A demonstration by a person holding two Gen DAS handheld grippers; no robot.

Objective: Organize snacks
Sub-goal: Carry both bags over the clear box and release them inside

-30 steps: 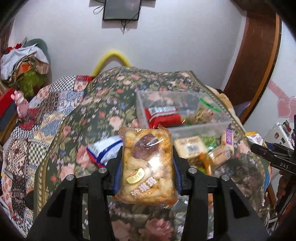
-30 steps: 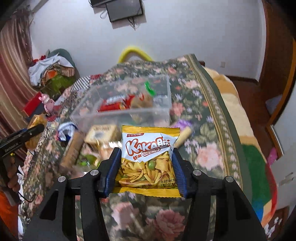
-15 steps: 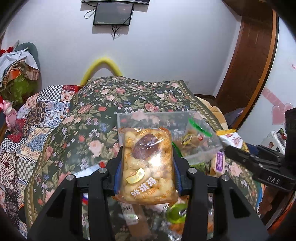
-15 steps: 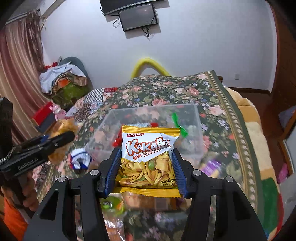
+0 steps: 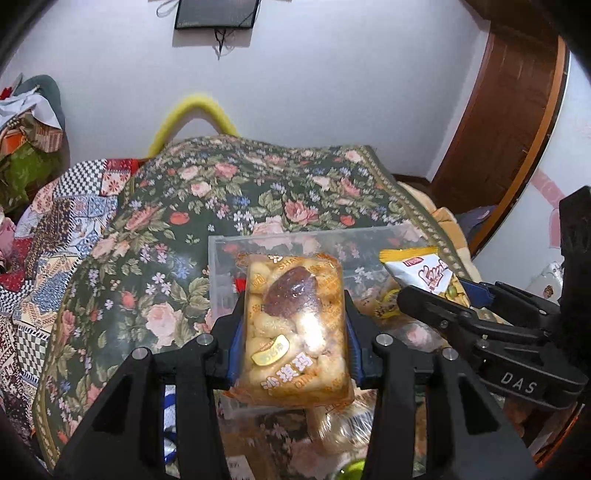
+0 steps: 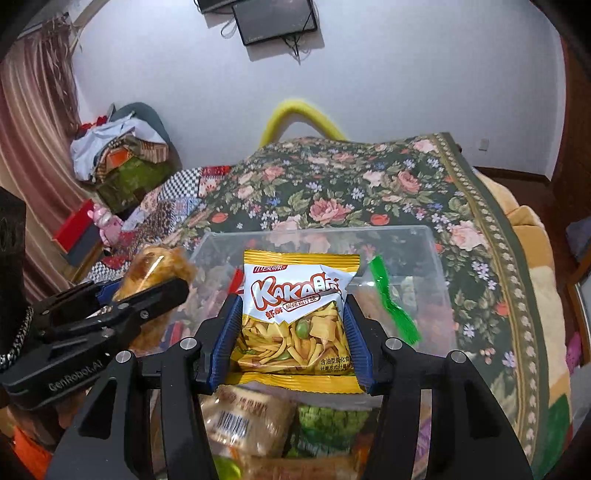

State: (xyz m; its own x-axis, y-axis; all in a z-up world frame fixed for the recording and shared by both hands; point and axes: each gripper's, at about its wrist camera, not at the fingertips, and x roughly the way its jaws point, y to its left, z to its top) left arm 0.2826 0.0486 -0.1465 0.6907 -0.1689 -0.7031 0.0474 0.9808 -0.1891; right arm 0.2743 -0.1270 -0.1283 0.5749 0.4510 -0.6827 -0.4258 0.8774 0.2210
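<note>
Snacks are held in both grippers above a clear plastic bin [image 6: 424, 258] that sits on a flower-patterned bedspread [image 6: 369, 192]. The left gripper [image 5: 293, 334] pinches a clear pack of puffed rice cake [image 5: 295, 325] topped with a dark date, its blue pads pressed against the pack's two sides. The right gripper [image 6: 293, 332] clamps a yellow-and-white KAKA chips bag [image 6: 297, 314] the same way.

Much of the bin is hidden behind the two packs, and its contents show only as blurred shapes through the plastic: something red and a green strip [image 6: 391, 299]. Loose snacks at the bottom edge of both views are out of focus and partly cut off by the gripper frames; a wrapper with a barcode [image 6: 236, 421] and a green packet [image 6: 328, 421] can be made out in the right wrist view.

The left wrist view shows the right gripper from the side, with the chips bag's top poking out, and a brown door frame [image 5: 491, 129] beyond. The right wrist view shows the left gripper from the side, plus a striped curtain [image 6: 33, 129] and a pile of clothes [image 6: 118, 147].

A white wall carries a dark screen [image 6: 275, 16] with dangling cables. A yellow curved tube [image 5: 195, 114] rises behind the bed, and a checked patchwork quilt [image 5: 55, 229] lies beside the floral cover.
</note>
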